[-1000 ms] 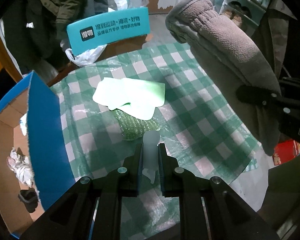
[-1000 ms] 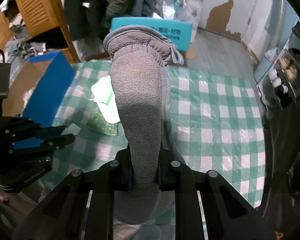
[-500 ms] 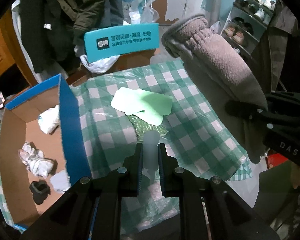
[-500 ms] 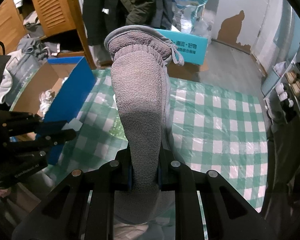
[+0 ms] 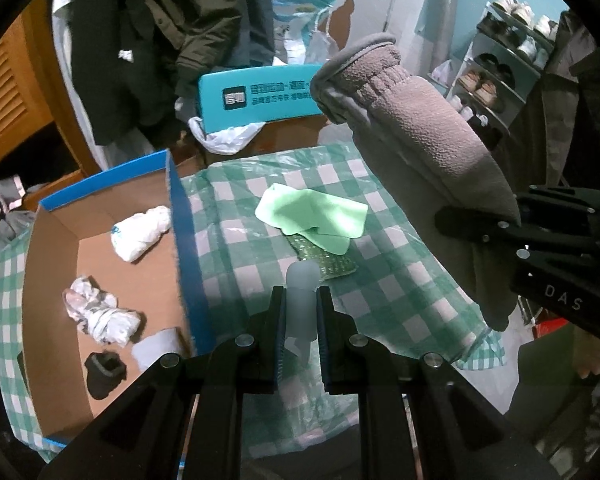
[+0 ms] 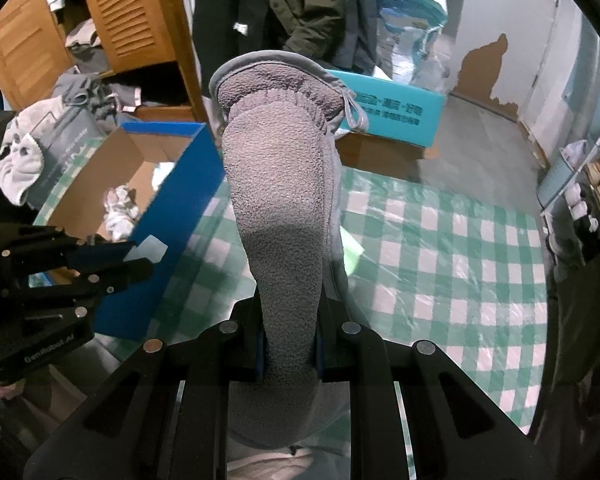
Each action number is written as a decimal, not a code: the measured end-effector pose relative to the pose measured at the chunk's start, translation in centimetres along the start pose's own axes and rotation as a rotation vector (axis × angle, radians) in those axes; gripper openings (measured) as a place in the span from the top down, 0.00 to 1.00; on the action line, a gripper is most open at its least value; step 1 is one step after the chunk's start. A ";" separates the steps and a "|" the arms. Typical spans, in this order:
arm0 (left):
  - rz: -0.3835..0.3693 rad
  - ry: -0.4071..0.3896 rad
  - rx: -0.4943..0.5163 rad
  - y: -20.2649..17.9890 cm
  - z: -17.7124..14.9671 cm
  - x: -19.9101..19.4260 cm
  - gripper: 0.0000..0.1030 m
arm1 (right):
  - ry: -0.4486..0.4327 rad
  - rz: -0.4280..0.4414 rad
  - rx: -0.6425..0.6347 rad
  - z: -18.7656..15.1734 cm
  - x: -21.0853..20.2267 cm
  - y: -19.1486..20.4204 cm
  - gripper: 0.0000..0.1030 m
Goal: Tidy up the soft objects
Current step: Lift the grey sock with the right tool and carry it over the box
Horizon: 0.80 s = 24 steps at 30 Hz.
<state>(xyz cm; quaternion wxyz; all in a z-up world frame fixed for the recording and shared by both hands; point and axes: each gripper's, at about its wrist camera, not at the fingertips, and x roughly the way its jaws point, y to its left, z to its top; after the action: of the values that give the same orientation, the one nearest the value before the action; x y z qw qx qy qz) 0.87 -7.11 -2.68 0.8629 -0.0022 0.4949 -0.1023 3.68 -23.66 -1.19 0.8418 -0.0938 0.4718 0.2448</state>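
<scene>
The left claw (image 5: 301,312) is clamped on one small pale, translucent soft piece (image 5: 300,300) that stands up between its two fingers above the worktop (image 5: 400,280), which is covered in a green-and-white checked cloth. The right claw (image 6: 288,352) is clamped on one grey fleece mitten (image 6: 280,208), whose cuff sticks up and away ahead of the fingers; from the left wrist view the same mitten (image 5: 420,152) hangs to the right of the left claw, held aloft by the right claw (image 5: 480,224). Just ahead of the left claw, on the cloth, lie two things stacked: one light green cloth (image 5: 312,216) partly over one green textured pad (image 5: 324,256). To the left of the left claw stands one open cardboard box (image 5: 184,240) with blue outer walls. Inside it five items can be counted: one white bundle (image 5: 140,232) at the far end, one crumpled white-and-grey bundle (image 5: 100,316) nearer, one dark small piece (image 5: 104,372), one pale grey flat piece (image 5: 158,346) against the near wall, all lying apart or just touching. Beyond the worktop stands one teal box (image 5: 256,100) with printed lettering, with one white plastic bag (image 5: 224,136) under it. From the right wrist view the left claw (image 6: 140,256) sits to the left, beside the blue box wall (image 6: 172,216).
</scene>
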 end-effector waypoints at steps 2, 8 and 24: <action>0.002 -0.004 -0.012 0.6 -0.1 -0.2 0.86 | -0.001 0.010 -0.006 0.5 0.1 0.6 0.85; 0.018 -0.009 -0.050 2.8 -0.8 -1.0 0.86 | -0.009 0.040 -0.039 2.0 0.2 3.1 0.85; 0.068 -0.031 -0.141 8.4 -2.1 -2.3 0.86 | 0.016 0.110 -0.108 5.0 2.3 9.4 0.85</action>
<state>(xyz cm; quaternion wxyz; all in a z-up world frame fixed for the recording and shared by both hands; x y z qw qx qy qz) -0.61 1.78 -2.64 0.8711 -0.0478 0.4874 -0.0378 3.76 -12.87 0.26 0.8171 -0.1149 0.4690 0.3149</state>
